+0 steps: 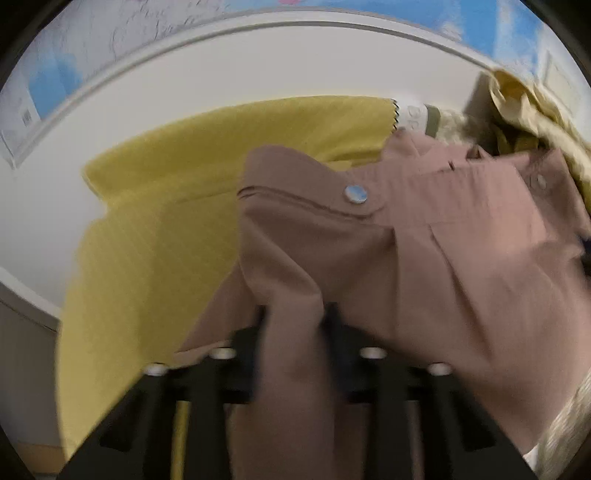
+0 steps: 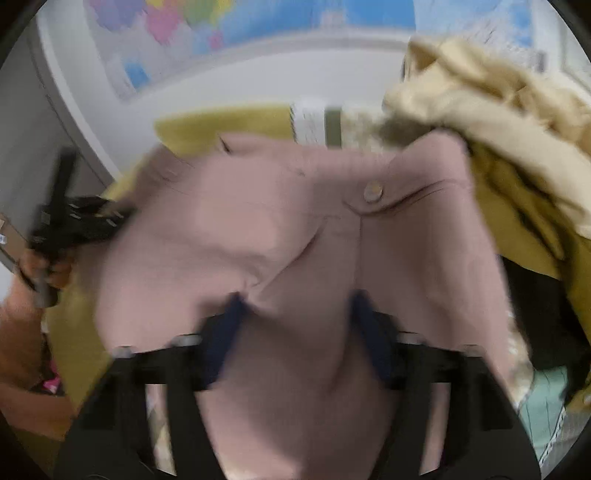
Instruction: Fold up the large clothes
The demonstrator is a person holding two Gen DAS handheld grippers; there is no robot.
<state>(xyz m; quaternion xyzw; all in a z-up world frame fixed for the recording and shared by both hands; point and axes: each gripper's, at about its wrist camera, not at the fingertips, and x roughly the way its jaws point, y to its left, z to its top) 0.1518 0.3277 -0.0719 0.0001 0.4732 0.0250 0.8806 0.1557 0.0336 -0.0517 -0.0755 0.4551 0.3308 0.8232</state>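
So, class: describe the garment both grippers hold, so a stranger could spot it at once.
Find the yellow cloth spread over the surface. On it lies the dusty-pink garment, gathered in both grippers. Its round silver snap button distinguishes it from the cream clothes pile alongside.

A yellow cloth [image 1: 184,177] covered the white desk [image 1: 122,110]. A map poster [image 2: 258,33] hung on the wall behind. A white tag [image 1: 413,116] with blurred print lay at the cloth's far edge.

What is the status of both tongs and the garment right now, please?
Left tongs shut on pink trousers. Right tongs shut on same trousers, near the waist button. Cream garment pile crowding the right edge, over the yellow cloth.
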